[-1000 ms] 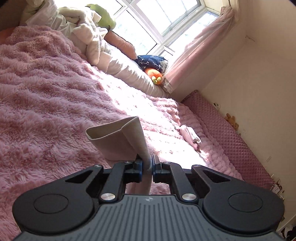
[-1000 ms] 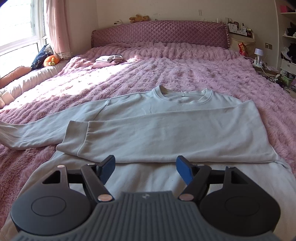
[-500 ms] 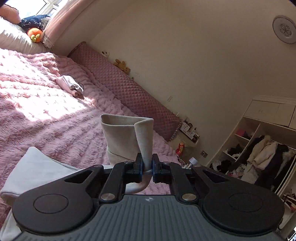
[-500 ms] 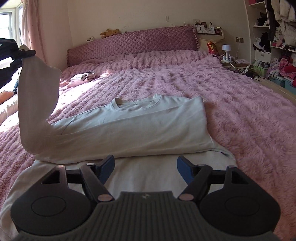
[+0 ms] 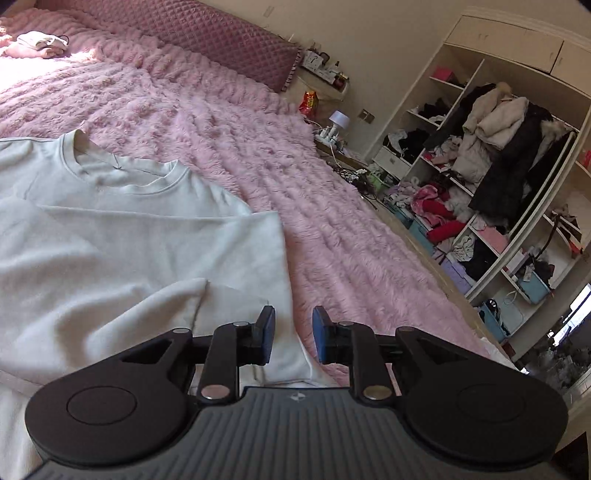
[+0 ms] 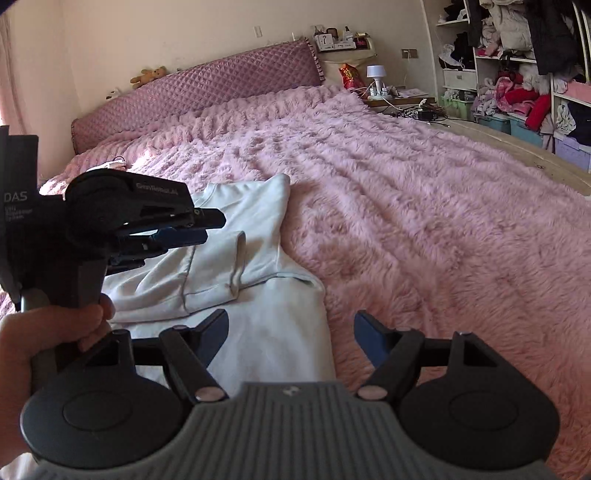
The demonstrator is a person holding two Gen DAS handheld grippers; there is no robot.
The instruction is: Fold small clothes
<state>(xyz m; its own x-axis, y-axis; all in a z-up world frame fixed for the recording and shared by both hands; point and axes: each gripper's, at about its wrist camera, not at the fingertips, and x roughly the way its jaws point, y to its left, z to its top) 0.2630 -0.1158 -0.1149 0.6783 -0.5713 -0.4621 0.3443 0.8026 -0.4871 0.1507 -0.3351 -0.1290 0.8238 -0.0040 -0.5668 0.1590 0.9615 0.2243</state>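
Observation:
A pale grey sweatshirt (image 5: 129, 229) lies flat on the pink fluffy blanket (image 5: 332, 229), collar toward the headboard. Its left sleeve (image 5: 155, 306) is folded across the body, cuff (image 6: 218, 266) resting near the right edge. My left gripper (image 5: 293, 332) hovers just above that edge; its jaws are opening and nothing is between them. In the right wrist view the left gripper (image 6: 207, 229) is seen from the side above the cuff, held by a hand (image 6: 55, 332). My right gripper (image 6: 291, 336) stands open over the sweatshirt's (image 6: 273, 332) lower right edge, holding nothing.
A small pile of folded clothes (image 5: 37, 42) sits near the quilted headboard (image 5: 229, 33). To the right stand a nightstand with a lamp (image 5: 338, 120) and open shelves stuffed with clothes (image 5: 498, 166). Bare blanket stretches right of the sweatshirt.
The left gripper swung rightward across the sweatshirt carrying the sleeve cuff, then let it go; the sleeve now lies on the body. The right gripper shifted right and stays open.

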